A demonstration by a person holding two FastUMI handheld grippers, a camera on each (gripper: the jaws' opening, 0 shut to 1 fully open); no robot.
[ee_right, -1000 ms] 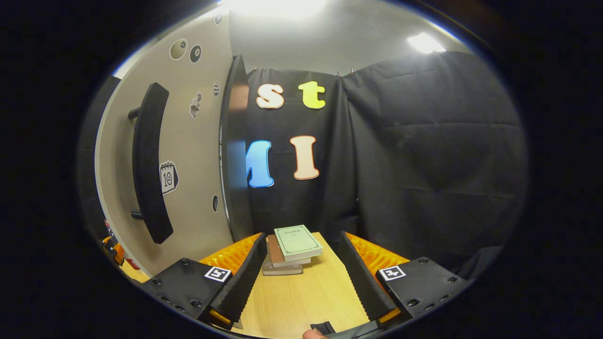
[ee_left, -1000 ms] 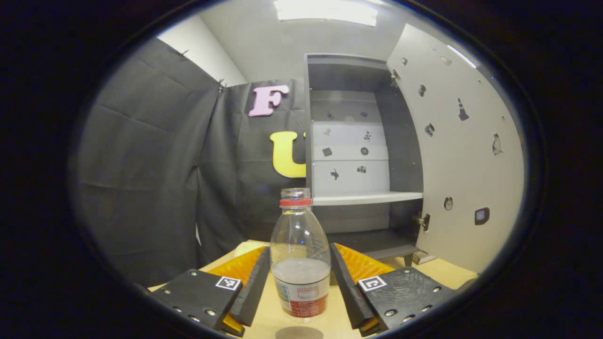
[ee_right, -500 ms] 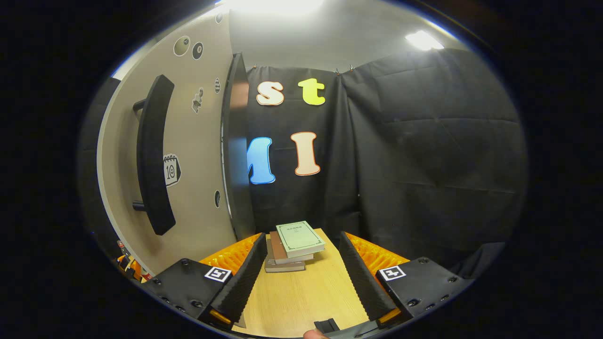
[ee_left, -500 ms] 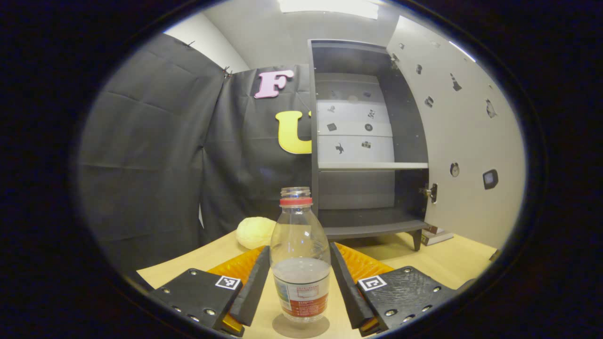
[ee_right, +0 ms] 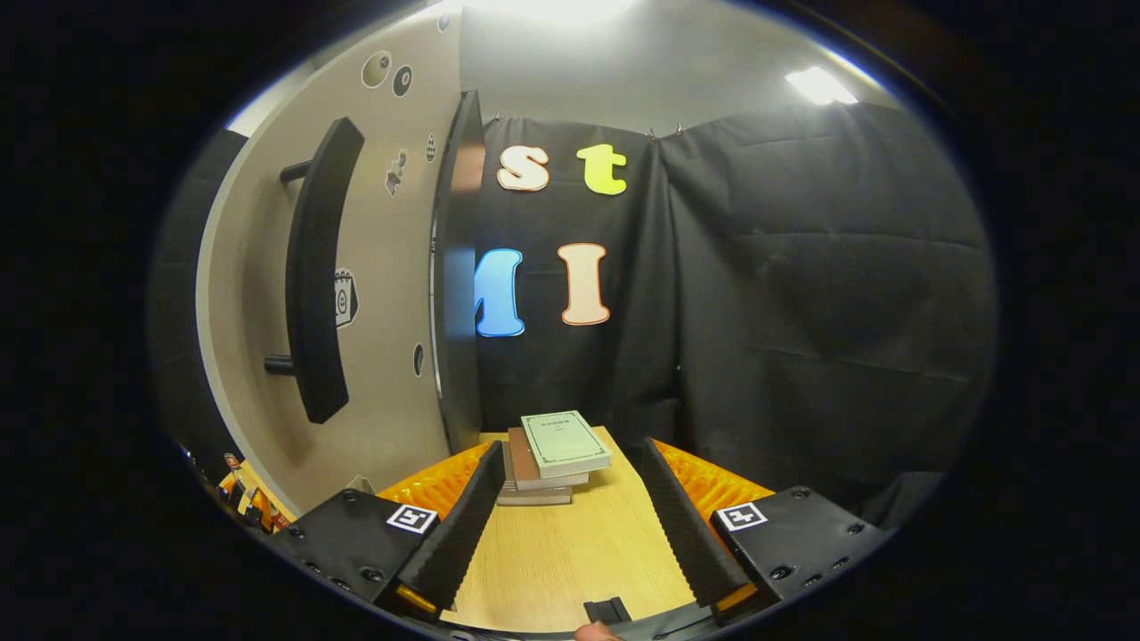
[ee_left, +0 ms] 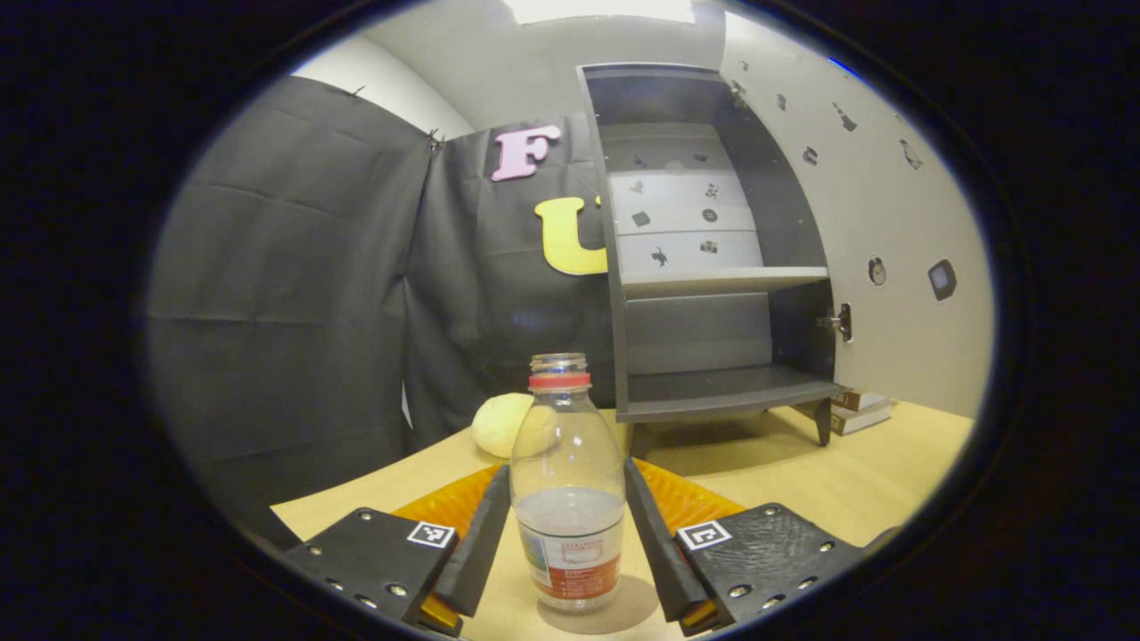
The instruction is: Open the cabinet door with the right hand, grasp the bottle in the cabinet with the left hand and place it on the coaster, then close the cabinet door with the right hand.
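upright, the bottle [ee_left: 568, 499] stands clamped between the left gripper's [ee_left: 565, 534] fingers; right gripper's [ee_right: 570, 525] fingers spread.

In the left gripper view the bottle [ee_left: 568, 499] stands on the counter [ee_left: 802, 481] between the left tongs [ee_left: 563, 543], seemingly on the coaster [ee_left: 597, 616]. The cabinet [ee_left: 712, 267] stands behind at 1 o'clock, a round lump [ee_left: 503, 425] at 11. In the right gripper view, stacked books [ee_right: 548, 454] lie at 12, the door [ee_right: 356, 294] at 10.

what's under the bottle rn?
A dark round patch, likely the coaster, shows at the base of the bottle, which the left claw grips. Its centre is covered by the bottle, so contact is unclear. Around it, bare table.
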